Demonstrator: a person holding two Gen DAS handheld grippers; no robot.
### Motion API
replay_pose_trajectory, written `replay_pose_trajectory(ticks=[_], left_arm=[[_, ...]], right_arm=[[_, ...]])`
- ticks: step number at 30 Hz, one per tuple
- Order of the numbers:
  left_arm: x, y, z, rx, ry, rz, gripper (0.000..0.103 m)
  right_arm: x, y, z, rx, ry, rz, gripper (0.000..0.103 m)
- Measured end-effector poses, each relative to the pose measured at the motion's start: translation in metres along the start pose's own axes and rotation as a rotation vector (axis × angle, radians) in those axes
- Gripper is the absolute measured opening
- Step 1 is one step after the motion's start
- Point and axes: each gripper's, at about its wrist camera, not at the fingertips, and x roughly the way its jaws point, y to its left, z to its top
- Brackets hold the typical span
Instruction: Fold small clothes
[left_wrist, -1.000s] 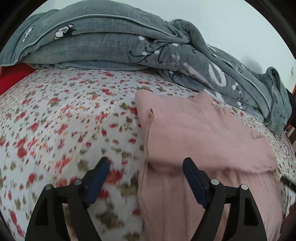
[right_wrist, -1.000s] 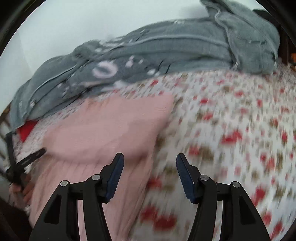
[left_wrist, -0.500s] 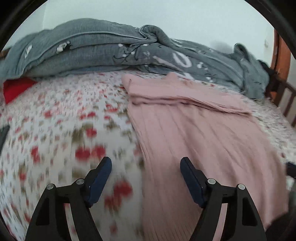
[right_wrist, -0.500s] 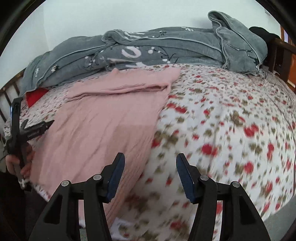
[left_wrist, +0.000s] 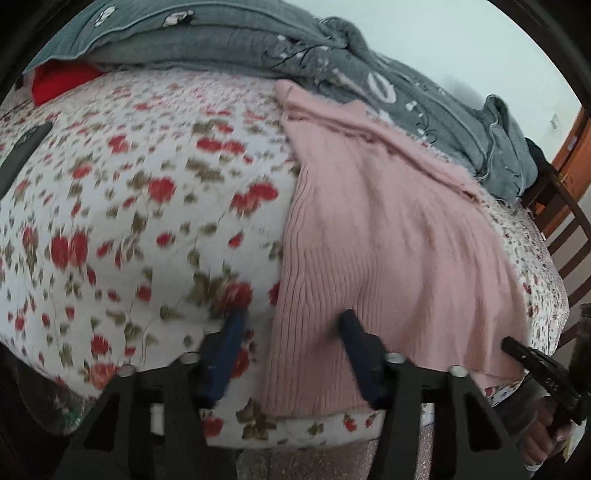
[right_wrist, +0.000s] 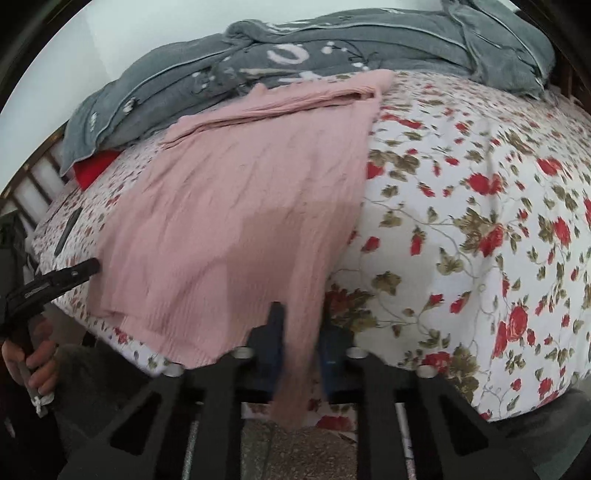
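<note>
A pink ribbed sweater (right_wrist: 236, 206) lies flat along the near edge of a floral-sheeted bed (right_wrist: 480, 221), its far end already folded below a grey quilt (right_wrist: 332, 48). The right gripper (right_wrist: 299, 343) pinches the sweater's near right hem corner; the left gripper (left_wrist: 291, 332) straddles the left hem corner, jaws wide. Best practice: clamp left, then lift both corners evenly.
</note>
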Motion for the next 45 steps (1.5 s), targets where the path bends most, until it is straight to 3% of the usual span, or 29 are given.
replay_pose_trajectory(ticks=[2, 3, 6, 12, 18, 23, 25, 28, 35, 45], left_arm=[[0.002, 0.000, -0.003, -0.011, 0.013, -0.013, 0.024], [0.002, 0.000, -0.004, -0.017, 0.022, -0.028, 0.009], [-0.004, 0.008, -0.003, -0.061, 0.006, -0.035, 0.007], [-0.018, 0.030, 0.000, -0.122, -0.015, -0.080, 0.007], [-0.009, 0.015, -0.008, -0.052, 0.007, -0.034, 0.007], [-0.007, 0.004, -0.010, 0.022, -0.009, 0.011, 0.011], [-0.007, 0.004, -0.010, 0.035, -0.011, 0.025, 0.022], [-0.006, 0.004, -0.011, 0.043, -0.016, 0.038, 0.025], [-0.006, 0.001, -0.015, 0.062, -0.037, 0.058, 0.026], [-0.005, 0.000, -0.015, 0.069, -0.030, 0.051, 0.031]], right_arm=[[-0.006, 0.004, -0.001, -0.019, -0.030, 0.003, 0.007], [-0.009, 0.003, -0.002, -0.023, -0.042, 0.008, 0.007], [-0.019, -0.005, -0.003, -0.011, -0.079, 0.032, 0.006], [-0.052, -0.023, -0.002, 0.030, -0.193, 0.059, 0.004], [-0.019, -0.028, -0.017, 0.030, -0.070, 0.006, 0.004], [-0.016, -0.016, -0.020, -0.034, -0.079, -0.058, 0.008], [-0.014, -0.013, -0.022, -0.052, -0.087, -0.076, 0.010], [-0.012, -0.015, -0.024, -0.048, -0.104, -0.076, 0.012], [-0.010, -0.023, -0.033, -0.048, -0.181, -0.079, 0.017], [-0.011, -0.026, -0.036, -0.040, -0.192, -0.056, 0.017]])
